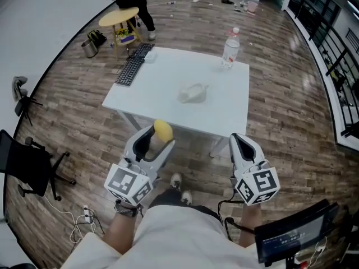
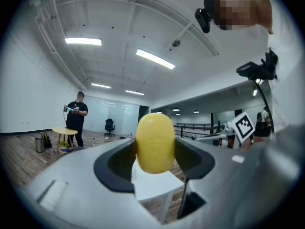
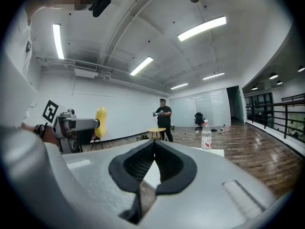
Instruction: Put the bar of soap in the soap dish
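Observation:
My left gripper [image 1: 160,136] is shut on a yellow oval bar of soap [image 1: 162,130], held in the air just short of the white table's [image 1: 168,74] near edge. In the left gripper view the soap [image 2: 155,142] stands upright between the black pads. The clear soap dish [image 1: 193,92] lies near the middle of the table. My right gripper [image 1: 240,143] is shut with nothing in it, level with the left one, in front of the table's near right corner. From the right gripper view the soap [image 3: 100,122] shows off to the left.
A black keyboard [image 1: 133,64] lies along the table's left edge and a plastic water bottle [image 1: 230,47] stands at its far right. A person stands by a small round yellow table [image 1: 119,17] beyond. A black office chair [image 1: 25,164] is at the left, and black railings [image 1: 331,43] at the right.

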Demonstrator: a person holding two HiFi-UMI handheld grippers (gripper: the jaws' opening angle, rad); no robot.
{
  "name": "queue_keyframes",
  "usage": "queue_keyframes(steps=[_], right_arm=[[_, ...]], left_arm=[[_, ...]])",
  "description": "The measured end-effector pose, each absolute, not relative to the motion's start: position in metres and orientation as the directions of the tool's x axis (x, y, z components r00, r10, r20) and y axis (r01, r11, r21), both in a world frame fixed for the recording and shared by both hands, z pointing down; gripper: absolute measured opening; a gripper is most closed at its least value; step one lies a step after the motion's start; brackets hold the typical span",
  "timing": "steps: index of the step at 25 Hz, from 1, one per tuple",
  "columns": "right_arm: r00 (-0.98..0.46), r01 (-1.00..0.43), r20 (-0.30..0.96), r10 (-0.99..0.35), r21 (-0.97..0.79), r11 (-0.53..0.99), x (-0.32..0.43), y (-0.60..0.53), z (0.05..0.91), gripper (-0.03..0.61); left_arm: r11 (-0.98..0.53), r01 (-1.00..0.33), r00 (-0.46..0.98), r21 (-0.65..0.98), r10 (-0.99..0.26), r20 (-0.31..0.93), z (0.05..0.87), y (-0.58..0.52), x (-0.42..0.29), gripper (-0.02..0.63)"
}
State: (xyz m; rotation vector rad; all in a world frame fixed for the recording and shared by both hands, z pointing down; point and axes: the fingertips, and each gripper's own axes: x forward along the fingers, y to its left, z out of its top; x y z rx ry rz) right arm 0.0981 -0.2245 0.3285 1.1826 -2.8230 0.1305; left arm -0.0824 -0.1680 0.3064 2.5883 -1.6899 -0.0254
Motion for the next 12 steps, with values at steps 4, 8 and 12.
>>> queue_keyframes(steps=[4,8,12], right_arm=[[-0.693,-0.72,0.108,-0.713,-0.048,0.692,0.094,-0.234,0.328,0.003],[-0.689,-0.723,0.111,-0.716,-0.042,0.689,0.09,-0.242,0.324,0.003],[-0.687,-0.725,0.113,-0.718,-0.038,0.687,0.086,-0.253,0.324,0.003]], left_arm=[[-0.406,-0.912,0.407,0.056,-0.913,0.017,0.308,-0.179,-0.088,0.272],[-0.416,-0.907,0.417,0.061,-0.909,0.011,0.305,-0.19,-0.091,0.272],[-0.425,-0.903,0.427,0.061,-0.904,0.009,0.306,-0.201,-0.093,0.272]])
